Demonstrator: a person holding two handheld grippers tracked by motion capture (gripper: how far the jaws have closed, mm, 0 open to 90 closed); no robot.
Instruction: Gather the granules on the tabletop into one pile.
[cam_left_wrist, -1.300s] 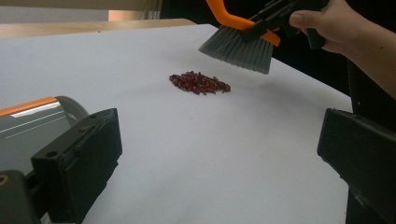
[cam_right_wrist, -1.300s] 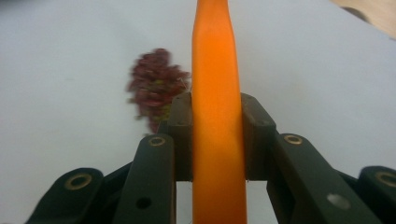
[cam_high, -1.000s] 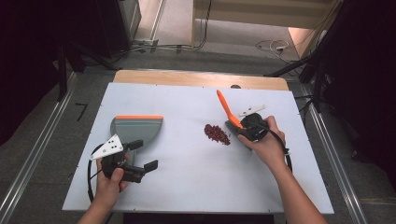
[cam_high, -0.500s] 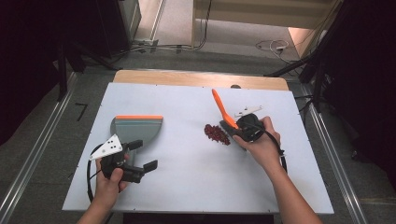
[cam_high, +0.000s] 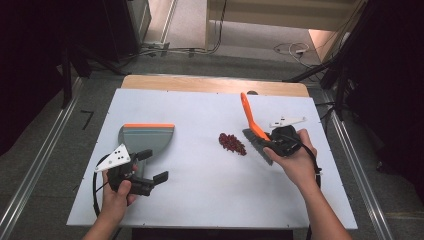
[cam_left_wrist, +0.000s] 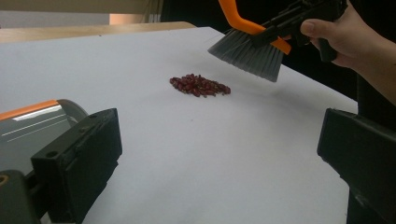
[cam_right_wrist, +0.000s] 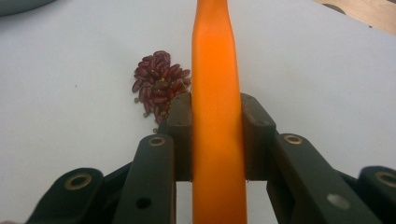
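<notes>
Sweeping has not begun yet, as far as we can judge: the pile of red beans (cam_high: 232, 143) sits whole in the middle of the white tabletop (cam_high: 200, 200), and none of it lies in the dustpan (cam_high: 147, 139).

Our right tongs (cam_high: 272, 142) are clamped on the orange handle of the brush (cam_high: 251, 122); in the right gripper view the two black jaws press against the handle from either side, with the beans on the tabletop beyond them. The left gripper view shows the grey bristles (cam_left_wrist: 247, 51) hanging clear of the tabletop, just beside the beans on their right and not touching them.

Our left tongs (cam_high: 152, 170) stand apart with nothing between them, near the front left of the tabletop. The dustpan, grey with an orange edge, lies flat just beyond them, well apart from the beans.

So the brush is in hand, and that is all that is done. What we judge is left: take up the dustpan, bring it to the beans, lower the bristles behind the pile and push the beans in.
</notes>
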